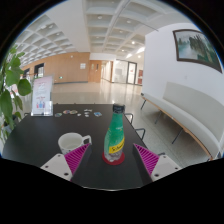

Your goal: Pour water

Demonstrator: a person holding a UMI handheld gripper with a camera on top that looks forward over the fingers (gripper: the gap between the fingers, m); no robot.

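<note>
— Where's the bottle?
— The green bottle stands upright on the dark surface, just ahead of the hand-held gripper, whose fingers are spread apart, gripping nothing.
— And the cup?
— The white cup sits just left of it.

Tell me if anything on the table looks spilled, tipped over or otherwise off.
Nothing stands out. The green bottle stands upright on the black table, red cap on, just ahead of the open jaws of the gripper. The white cup sits upright to its left. No spill shows.
</note>
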